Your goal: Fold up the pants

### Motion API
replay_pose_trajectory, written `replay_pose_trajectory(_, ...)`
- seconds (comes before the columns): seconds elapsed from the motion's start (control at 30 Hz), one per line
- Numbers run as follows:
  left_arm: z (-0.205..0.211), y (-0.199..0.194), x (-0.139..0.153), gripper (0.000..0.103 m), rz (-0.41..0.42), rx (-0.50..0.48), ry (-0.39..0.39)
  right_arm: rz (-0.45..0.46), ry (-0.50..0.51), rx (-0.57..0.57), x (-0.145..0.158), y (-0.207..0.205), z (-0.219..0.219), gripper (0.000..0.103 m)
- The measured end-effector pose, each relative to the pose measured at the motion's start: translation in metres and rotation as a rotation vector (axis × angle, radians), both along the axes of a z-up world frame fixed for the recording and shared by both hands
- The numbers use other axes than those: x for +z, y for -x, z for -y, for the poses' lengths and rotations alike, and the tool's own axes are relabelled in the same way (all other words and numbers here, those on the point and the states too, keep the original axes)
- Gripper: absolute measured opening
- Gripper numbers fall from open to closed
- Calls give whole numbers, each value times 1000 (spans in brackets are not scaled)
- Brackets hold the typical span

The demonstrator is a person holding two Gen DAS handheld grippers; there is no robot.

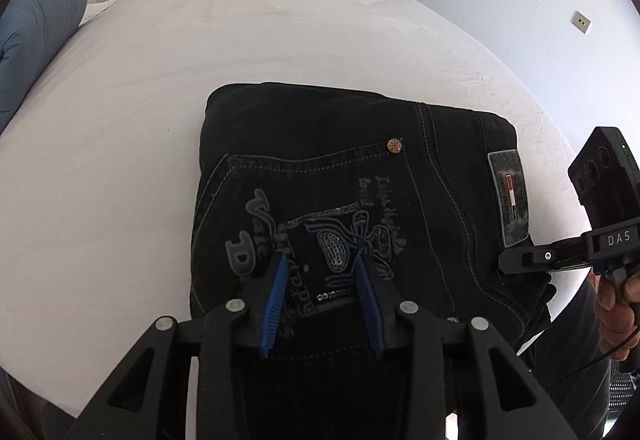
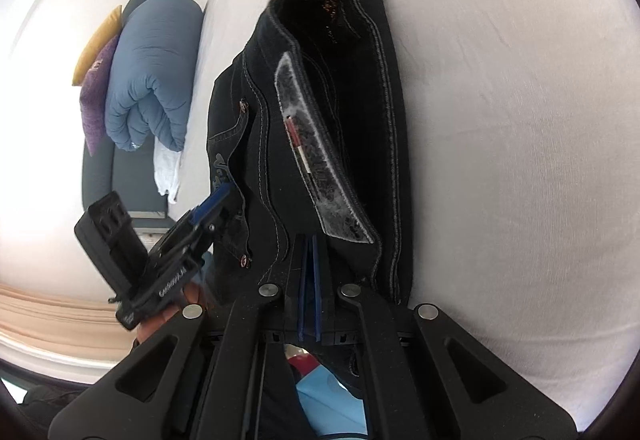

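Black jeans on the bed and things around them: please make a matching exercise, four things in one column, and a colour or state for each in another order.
Things:
1. black jeans
2. left gripper
3. right gripper
4. rolled duvet

States:
A. jaws together, at the waistband edge
B. blue, lying beside the bed
C. folded into a compact stack on the white bed sheet
D. jaws apart, above the embroidered back pocket

Pairs: 1-C, 2-D, 3-A, 4-B

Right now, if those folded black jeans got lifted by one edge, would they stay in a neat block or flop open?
Probably flop: the jeans are soft denim in loose stacked layers. They look fairly heavy, given thick seams and a gaping waistband. Likely not slippery on the sheet.
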State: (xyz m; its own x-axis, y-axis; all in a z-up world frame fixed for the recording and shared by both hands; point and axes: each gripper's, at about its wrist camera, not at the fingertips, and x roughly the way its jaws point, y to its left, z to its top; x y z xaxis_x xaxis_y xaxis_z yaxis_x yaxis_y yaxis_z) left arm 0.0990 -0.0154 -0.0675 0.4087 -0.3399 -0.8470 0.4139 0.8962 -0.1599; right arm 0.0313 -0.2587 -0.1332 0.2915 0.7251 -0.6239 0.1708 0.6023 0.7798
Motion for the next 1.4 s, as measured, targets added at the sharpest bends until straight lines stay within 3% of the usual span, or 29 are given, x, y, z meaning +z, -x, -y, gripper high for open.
replay_pose_trajectory(0.07, -2, 6, 0, 46, -9, 2, 5, 17, 29, -3, 5, 1, -1, 0)
replay_pose_trajectory(0.23, -5, 18, -1, 49, 10, -11, -23, 25, 19, -42, 5, 7, 0, 0)
replay_pose_trajectory(0.4, -9, 18, -3, 49, 4, -7, -22, 69, 127, -29, 29, 10, -5, 12)
replay_pose_trajectory(0.43, -9, 19, -3, 49, 5, -7, -24, 90, 155, -22, 39, 11, -7, 27)
replay_pose_trajectory(0.47, -8, 20, -4, 49, 5, -7, -25, 110, 172, -19, 48, 13, -8, 59)
replay_pose_trajectory(0.53, -8, 19, -3, 49, 4, -7, -22, 163, 205, -49, 67, 19, -4, 89)
replay_pose_trajectory(0.67, -11, 17, 0, 52, -8, -10, -18, 218, 284, -96, 89, 27, 12, 89)
replay_pose_trajectory(0.73, -17, 19, 5, 66, -12, -10, -14, 181, 301, -116, 87, 25, 20, 89)
replay_pose_trajectory(0.8, -25, 21, 12, 69, -3, 4, -19, 129, 294, -139, 77, 25, 32, 89)
replay_pose_trajectory(0.93, -55, 18, 28, 96, 44, 90, -10, 101, 237, -159, 62, 27, 44, 88)
replay_pose_trajectory(1.03, -76, 2, 23, 96, -2, 121, -1, 86, 240, -139, 53, 22, 40, 88)
replay_pose_trajectory(1.27, -72, -49, -3, 96, -168, 76, 73, 67, 240, -116, 47, -2, 29, 87)
replay_pose_trajectory(1.37, -62, -59, -12, 85, -214, 37, 61, 49, 227, -107, 41, -12, 26, 81)
replay_pose_trajectory(1.4, -57, -62, -15, 76, -229, 20, 62, 46, 224, -99, 39, -17, 23, 78)
